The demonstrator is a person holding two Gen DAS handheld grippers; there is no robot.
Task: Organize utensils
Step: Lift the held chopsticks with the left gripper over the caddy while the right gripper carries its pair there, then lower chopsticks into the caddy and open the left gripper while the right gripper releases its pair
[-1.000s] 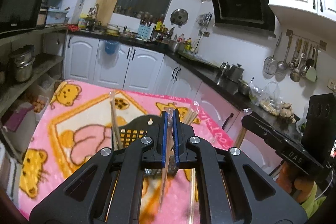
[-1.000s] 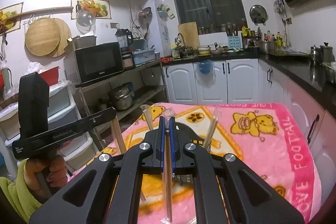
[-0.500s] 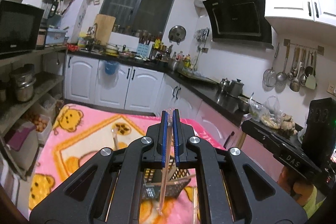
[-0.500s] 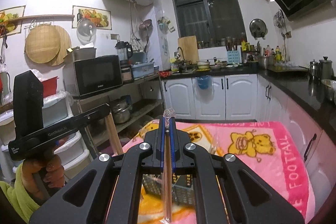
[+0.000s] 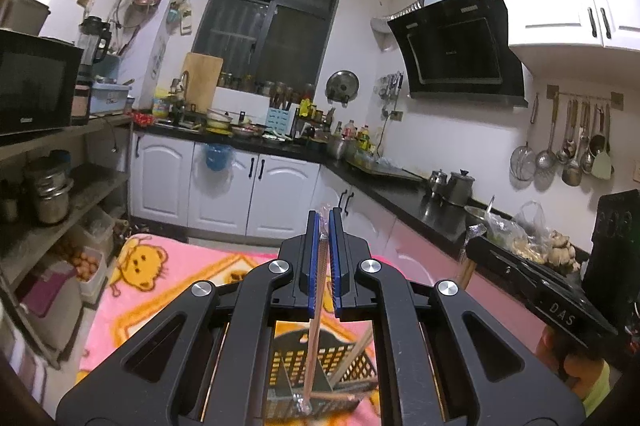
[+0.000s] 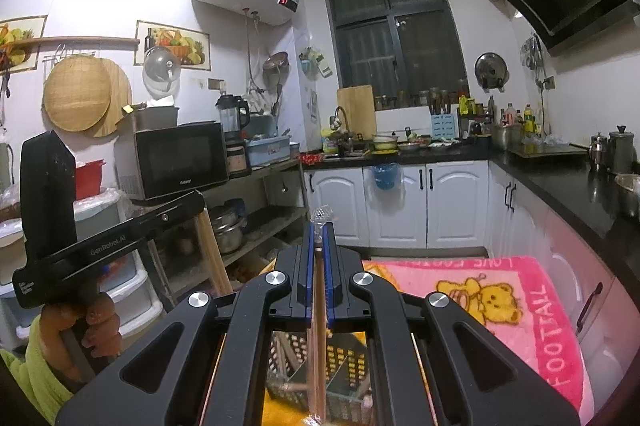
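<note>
Both grippers, left [image 5: 324,258] and right [image 6: 319,262], clamp wrapped chopsticks above black basket [image 5: 320,358]; risk: slippery wrappers let sticks slide out, missing basket

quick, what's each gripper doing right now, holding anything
left gripper: shut on wrapped chopsticks, above the black basket.
right gripper: shut on another wrapped pair.
</note>
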